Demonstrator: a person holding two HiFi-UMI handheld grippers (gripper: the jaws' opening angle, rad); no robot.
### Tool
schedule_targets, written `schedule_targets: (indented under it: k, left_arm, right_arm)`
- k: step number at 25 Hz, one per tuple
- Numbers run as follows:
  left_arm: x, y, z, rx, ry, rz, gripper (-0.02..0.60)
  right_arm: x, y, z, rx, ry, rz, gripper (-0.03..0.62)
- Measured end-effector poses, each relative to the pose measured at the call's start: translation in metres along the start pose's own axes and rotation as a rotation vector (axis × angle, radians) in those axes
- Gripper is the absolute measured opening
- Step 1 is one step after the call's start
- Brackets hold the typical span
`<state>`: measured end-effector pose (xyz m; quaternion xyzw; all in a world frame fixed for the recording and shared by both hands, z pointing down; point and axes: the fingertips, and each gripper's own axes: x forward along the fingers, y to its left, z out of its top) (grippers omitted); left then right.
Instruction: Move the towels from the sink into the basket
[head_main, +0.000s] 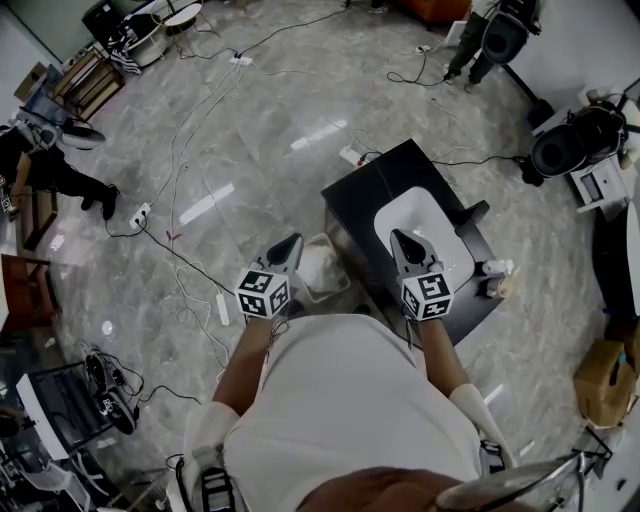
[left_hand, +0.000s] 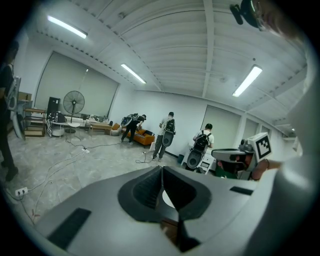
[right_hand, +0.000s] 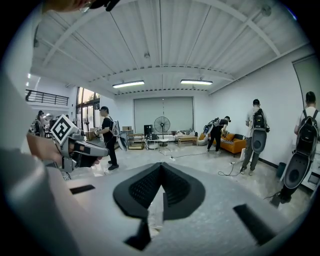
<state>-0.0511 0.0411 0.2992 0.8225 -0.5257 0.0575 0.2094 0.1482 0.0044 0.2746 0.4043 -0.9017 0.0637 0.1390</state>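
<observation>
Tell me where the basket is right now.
In the head view the basket stands on the floor near centre, beside the left side of the black sink cabinet, just right of the left gripper.

Sink on the right, basket on the floor beside it

The sink (head_main: 415, 212) is a white, rounded basin sunk into the top of a black, box-like cabinet. Its near part is covered from view, and against the white bowl it cannot be told whether any cloth lies inside. The basket (head_main: 343, 281) is small and pale, standing upright on the grey marbled floor just beside the cabinet's left side. A white towel (head_main: 318, 268) lies bunched inside the basket and fills most of its opening.
</observation>
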Motion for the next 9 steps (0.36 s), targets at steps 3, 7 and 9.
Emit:
schedule_targets:
  k: [3,7,9]
  left_arm:
    - [0.0019,-0.0004,-0.0029,-0.003,0.005,-0.003,0.012]
    - [0.0075,0.002,-0.0017,0.001,0.006,-0.007,0.012]
    - [0.0099,0.004,0.0,0.003,0.007,-0.008,0.012]
  right_arm:
    - [0.0007,-0.0013,-0.0025,0.007,0.003,-0.002,0.0]
    - [0.0049,-0.0048,-0.002,0.008,0.0,-0.005,0.0]
    - [0.0075,-0.0061,-0.001,0.009,0.001,-0.006,0.0]
